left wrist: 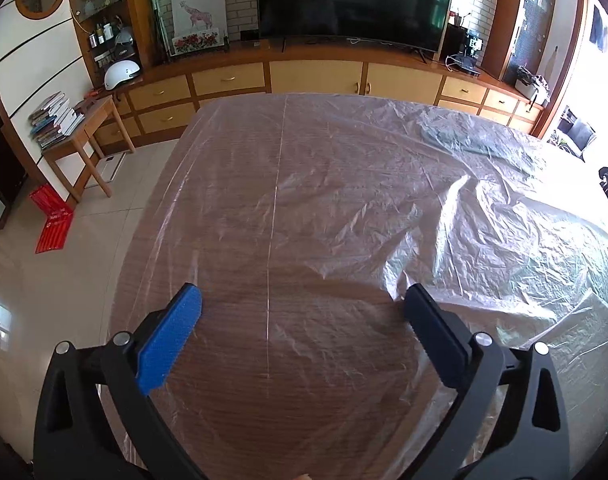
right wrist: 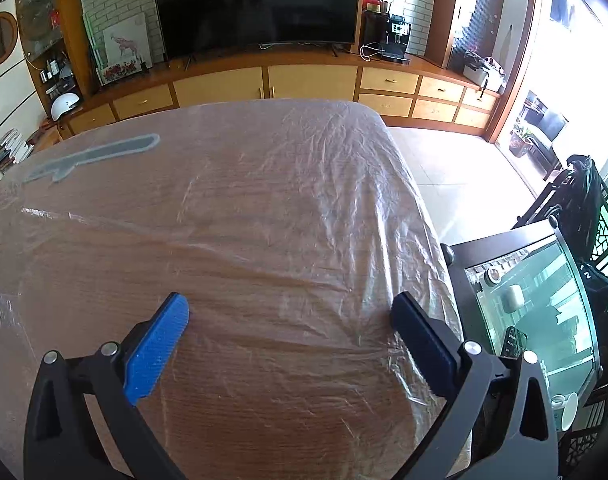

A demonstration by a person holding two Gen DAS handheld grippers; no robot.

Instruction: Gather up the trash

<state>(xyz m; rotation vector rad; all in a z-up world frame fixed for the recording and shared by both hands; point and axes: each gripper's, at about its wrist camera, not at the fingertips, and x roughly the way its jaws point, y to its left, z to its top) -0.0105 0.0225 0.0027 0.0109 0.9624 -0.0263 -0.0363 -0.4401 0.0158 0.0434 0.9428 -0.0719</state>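
A wooden worktop [left wrist: 231, 400] fills both views, wholly draped in a thin clear plastic sheet [left wrist: 344, 208] that hangs over its edges, probably a disposable cover to keep the wood clean. This sheet looks to be the trash to collect; no other litter lies on it. It sits smooth on the left and bunches into raised creases toward the right in the left wrist view. A grey elongated shape [right wrist: 99, 154] shows under or on the film at the far left of the right wrist view; what it is cannot be told.

The left tongs [left wrist: 301, 302] hover low over the near edge, spread wide with nothing between them. The right tongs [right wrist: 289, 308] likewise gape empty, near the worktop's right edge.

No writing or brand is legible anywhere.
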